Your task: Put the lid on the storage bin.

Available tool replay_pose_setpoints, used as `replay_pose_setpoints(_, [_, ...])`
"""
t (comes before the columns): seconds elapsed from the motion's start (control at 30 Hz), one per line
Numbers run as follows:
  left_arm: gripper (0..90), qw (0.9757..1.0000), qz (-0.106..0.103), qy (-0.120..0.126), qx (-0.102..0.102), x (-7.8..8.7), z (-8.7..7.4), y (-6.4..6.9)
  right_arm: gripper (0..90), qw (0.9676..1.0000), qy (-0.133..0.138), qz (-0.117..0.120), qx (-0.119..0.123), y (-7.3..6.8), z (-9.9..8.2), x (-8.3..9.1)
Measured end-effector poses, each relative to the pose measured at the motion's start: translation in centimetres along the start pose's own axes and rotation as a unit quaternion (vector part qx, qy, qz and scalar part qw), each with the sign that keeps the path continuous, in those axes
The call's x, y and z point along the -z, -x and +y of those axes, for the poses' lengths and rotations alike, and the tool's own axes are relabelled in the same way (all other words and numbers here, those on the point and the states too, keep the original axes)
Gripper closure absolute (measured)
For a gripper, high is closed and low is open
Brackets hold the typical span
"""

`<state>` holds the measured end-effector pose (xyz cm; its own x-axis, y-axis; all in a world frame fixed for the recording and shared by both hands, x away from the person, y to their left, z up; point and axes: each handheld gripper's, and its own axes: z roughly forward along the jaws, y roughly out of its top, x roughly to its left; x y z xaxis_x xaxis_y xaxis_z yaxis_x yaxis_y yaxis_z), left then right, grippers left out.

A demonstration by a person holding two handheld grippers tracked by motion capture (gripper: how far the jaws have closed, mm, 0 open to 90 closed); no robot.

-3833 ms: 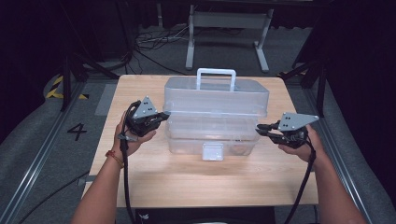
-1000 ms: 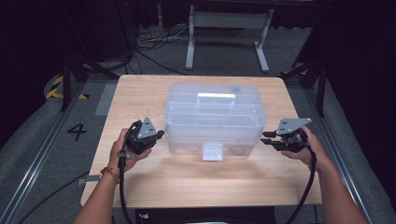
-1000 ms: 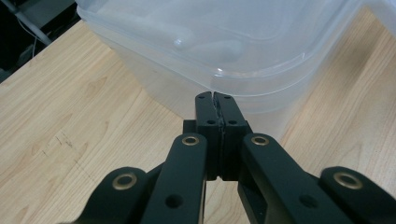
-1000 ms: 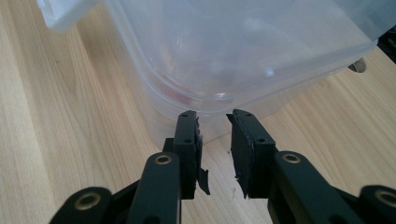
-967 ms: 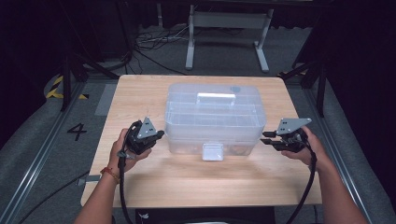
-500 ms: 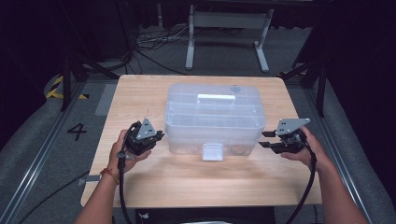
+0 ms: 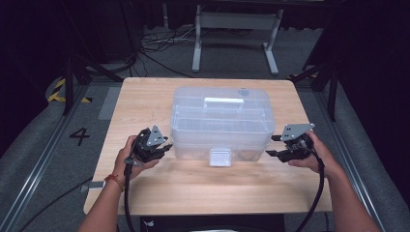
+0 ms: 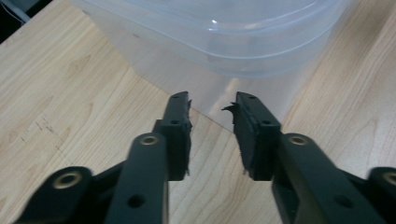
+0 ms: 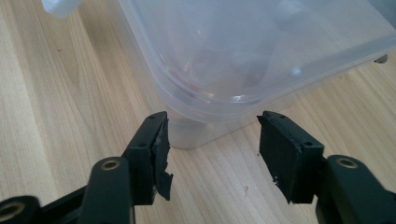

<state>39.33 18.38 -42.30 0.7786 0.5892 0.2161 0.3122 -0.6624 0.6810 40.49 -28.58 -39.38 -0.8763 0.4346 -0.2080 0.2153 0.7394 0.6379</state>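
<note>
A clear plastic box (image 7: 220,121) is sitting mid-bench (image 7: 145,101). The left hand-held gripper (image 7: 162,147) and right hand-held gripper (image 7: 273,146) are hovering beside its near corners, jaws parted, gripping nothing.

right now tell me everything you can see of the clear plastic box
The clear plastic box is a translucent lidded container with rounded corners, resting upright on the wooden table, about mid-table. A white handle lies flat on its lid; a whitish latch hangs at its near side. Faint dividers show inside. The left hand-held gripper and right hand-held gripper flank its near corners, open, touching nothing.
</note>
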Motion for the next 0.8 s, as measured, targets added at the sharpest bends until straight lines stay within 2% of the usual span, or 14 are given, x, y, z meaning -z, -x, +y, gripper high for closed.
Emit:
replay_pose_setpoints(0.1, [57.7,0.9999,0.003,-0.016,-0.003,-0.1,0.4,-0.1,39.4,1.0,-0.005,-0.002,0.002,0.1,0.3,-0.3])
replay_pose_setpoints(0.17, [50.7,0.9997,0.006,-0.024,-0.006,-0.1,0.5,-0.1,38.2,0.9999,-0.016,-0.005,0.004,0.1,0.7,-0.5])
replay_pose_setpoints(0.27, [44.3,0.999,0.006,-0.039,-0.022,0.2,0.6,0.3,36.0,0.9997,-0.024,-0.011,0.003,0.0,1.0,-0.7])
replay_pose_setpoints(0.33, [39.1,0.999,0.007,-0.038,-0.022,0.4,0.5,0.6,33.8,0.9995,-0.027,-0.014,-0.002,0.0,0.8,-0.7])
replay_pose_setpoints(0.4, [36.7,0.9994,0.005,-0.03,-0.015,0.6,0.2,0.9,30.7,0.9993,-0.029,-0.022,-0.007,-0.1,0.4,-0.5])
replay_pose_setpoints(0.47, [31.4,0.9996,0.008,-0.027,-0.006,0.7,0.0,1.2,30.1,0.9996,-0.014,-0.02,-0.015,-0.3,-0.3,-0.2])
replay_pose_setpoints(0.57, [26.6,0.9994,0.01,-0.032,-0.011,1.0,-0.5,1.6,28.3,0.9993,-0.005,-0.032,-0.021,-0.5,-1.2,0.2])
replay_pose_setpoints(0.8, [24.6,0.9994,0.013,-0.033,-0.006,1.8,-2.3,1.7,28.1,0.9973,-0.002,-0.062,-0.04,-1.0,-3.4,1.0])
